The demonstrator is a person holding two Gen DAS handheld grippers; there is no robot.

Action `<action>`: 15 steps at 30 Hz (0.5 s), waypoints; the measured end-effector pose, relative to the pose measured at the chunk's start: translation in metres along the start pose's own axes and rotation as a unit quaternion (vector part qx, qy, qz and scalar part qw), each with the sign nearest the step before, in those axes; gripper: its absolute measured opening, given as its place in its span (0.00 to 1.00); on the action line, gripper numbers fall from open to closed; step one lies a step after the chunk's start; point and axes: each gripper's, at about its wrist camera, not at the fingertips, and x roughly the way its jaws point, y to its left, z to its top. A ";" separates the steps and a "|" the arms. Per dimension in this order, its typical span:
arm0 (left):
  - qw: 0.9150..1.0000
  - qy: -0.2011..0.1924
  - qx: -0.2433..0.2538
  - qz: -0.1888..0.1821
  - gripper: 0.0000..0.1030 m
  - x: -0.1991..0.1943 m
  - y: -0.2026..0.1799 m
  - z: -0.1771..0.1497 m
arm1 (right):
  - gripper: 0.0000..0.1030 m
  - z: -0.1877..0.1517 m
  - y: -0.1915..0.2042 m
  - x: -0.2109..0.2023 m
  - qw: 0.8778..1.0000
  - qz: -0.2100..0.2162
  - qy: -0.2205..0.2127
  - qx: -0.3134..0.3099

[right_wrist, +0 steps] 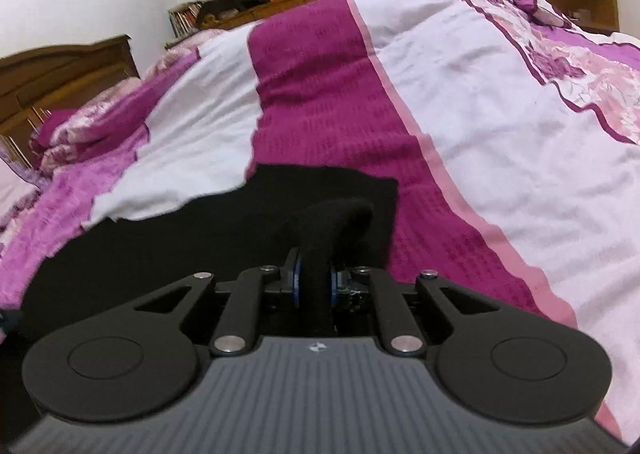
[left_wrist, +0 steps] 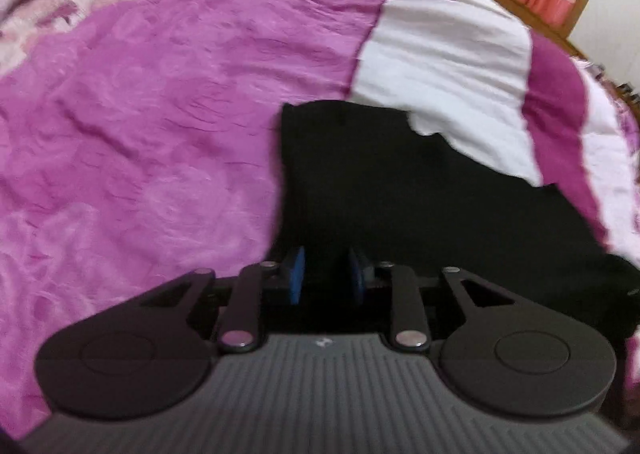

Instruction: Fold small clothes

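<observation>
so this looks like the middle of a fold on the black knit garment (right_wrist: 200, 246), which lies flat on the purple, magenta and white patterned bedspread (right_wrist: 460, 102), partly over its magenta stripe and partly over the white band beside that stripe. the right gripper (right_wrist: 314, 282) is clamped on a pinched-up ridge of the black cloth, you can see the fabric bunched between the blue pads (right_wrist: 297, 279) and humping up just past them. the left gripper (left_wrist: 326, 274) sits over the garment (left_wrist: 400, 190) edge nearest it, blue pads (left_wrist: 297, 274) a bit apart with dark cloth between them, but everything there is black on black and blurry so i honestly cannot tell if it's actually pinching or just hovering

my guess at the next move: lift both held edges together and carry them over toward the far edge near the white band, keeping the cloth taut so it doesn't crumple

the garment's long axis seems to run sideways across the bedspread, from one gripper to the other, though which end is which i can't make out
</observation>
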 end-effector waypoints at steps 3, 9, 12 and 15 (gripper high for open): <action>0.998 -0.017 0.044 0.032 0.33 0.003 -0.002 -0.006 | 0.12 0.005 0.005 -0.008 1.000 0.020 -0.010 -0.009; 0.997 -0.034 0.043 0.049 0.37 -0.001 0.021 -0.005 | 0.12 0.010 0.020 -0.018 0.999 0.030 -0.022 -0.030; 0.997 -0.044 0.054 -0.018 0.34 -0.027 0.023 -0.007 | 0.12 0.008 0.021 -0.013 1.000 0.016 0.003 -0.024; 0.984 -0.009 0.178 0.006 0.38 -0.033 -0.001 -0.023 | 0.15 0.005 0.018 -0.004 0.999 0.000 0.027 -0.017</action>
